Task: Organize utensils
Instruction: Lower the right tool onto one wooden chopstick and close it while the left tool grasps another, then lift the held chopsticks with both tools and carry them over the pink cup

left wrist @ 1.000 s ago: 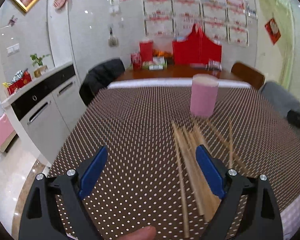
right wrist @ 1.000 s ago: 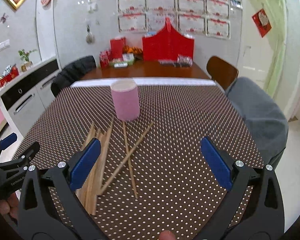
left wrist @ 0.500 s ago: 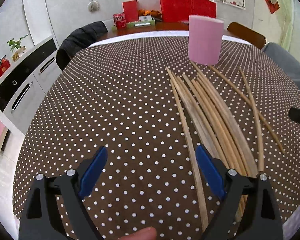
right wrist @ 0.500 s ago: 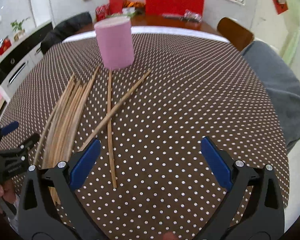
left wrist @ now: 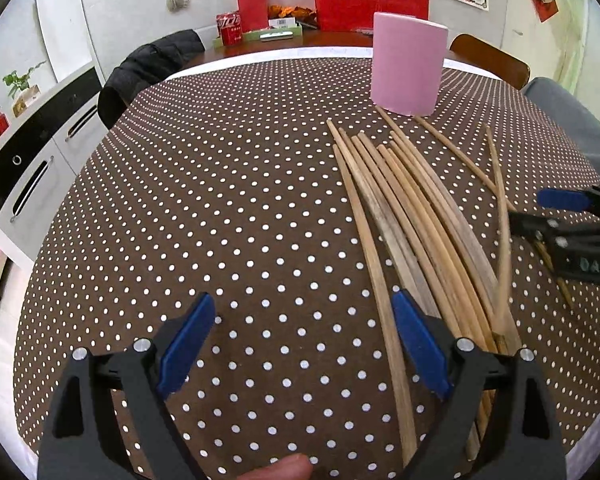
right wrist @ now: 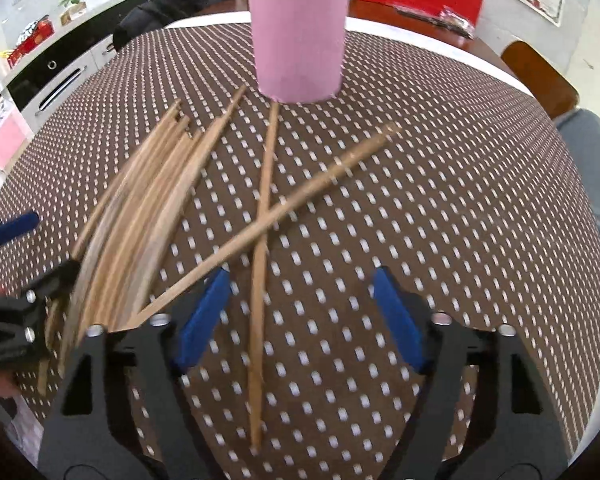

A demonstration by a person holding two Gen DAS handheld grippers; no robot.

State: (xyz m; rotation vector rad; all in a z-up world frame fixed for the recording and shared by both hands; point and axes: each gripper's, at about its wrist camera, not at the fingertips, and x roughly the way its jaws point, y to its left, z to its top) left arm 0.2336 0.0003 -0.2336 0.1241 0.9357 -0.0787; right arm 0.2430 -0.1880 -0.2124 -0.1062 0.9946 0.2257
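Note:
Several wooden chopsticks (left wrist: pixel 412 216) lie in a bundle on the brown dotted tablecloth (left wrist: pixel 220 208), in front of a pink cylindrical holder (left wrist: pixel 406 64). Two more chopsticks (right wrist: pixel 265 216) lie crossed to the right of the bundle (right wrist: pixel 140 216), in front of the holder (right wrist: pixel 298 36). My left gripper (left wrist: pixel 304 340) is open, low over the cloth, its right finger over the bundle's near ends. My right gripper (right wrist: pixel 298 316) is open around the near part of one crossed chopstick. Each gripper shows at the edge of the other's view.
A dark jacket on a chair (left wrist: pixel 148 68) stands at the table's far left. A wooden chair (left wrist: pixel 496 60) and a grey cushioned seat (right wrist: pixel 596 168) stand on the right. Red boxes (left wrist: pixel 368 0) sit on a far table. White cabinets (left wrist: pixel 32 152) line the left.
Both grippers have tilted down and moved forward, closer to the chopsticks and the pink holder. The right gripper now straddles one crossed chopstick. Both stay open.

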